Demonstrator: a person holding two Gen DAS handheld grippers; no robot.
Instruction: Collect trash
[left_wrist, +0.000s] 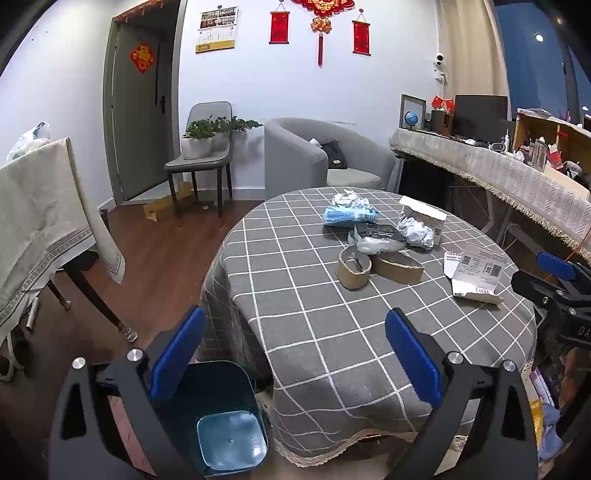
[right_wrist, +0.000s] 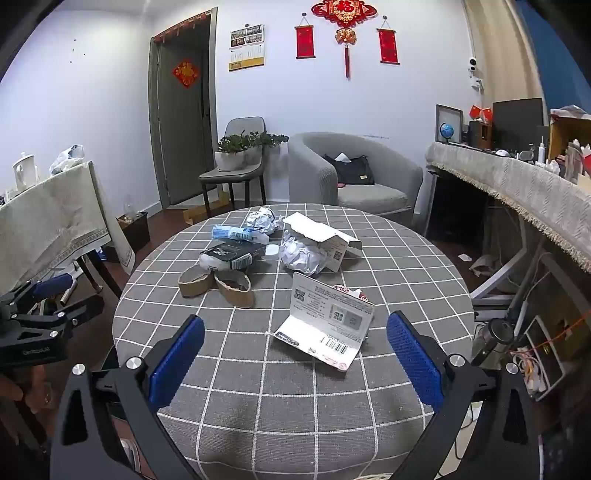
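While trash (right_wrist: 258, 254) lay scattered mid-table (right_wrist: 295, 417) and a bin (left_wrist: 229, 417) stood on the floor beside it, left gripper (left_wrist: 295, 354) and right gripper (right_wrist: 295, 354) hovered wide apart, holding nothing.

Both wrist views angled down, sharing table (left_wrist: 332, 332)

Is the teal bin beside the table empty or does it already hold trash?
Empty, as far as shows: the left wrist view looks into the teal bin and its bare bottom shows, with no trash inside.
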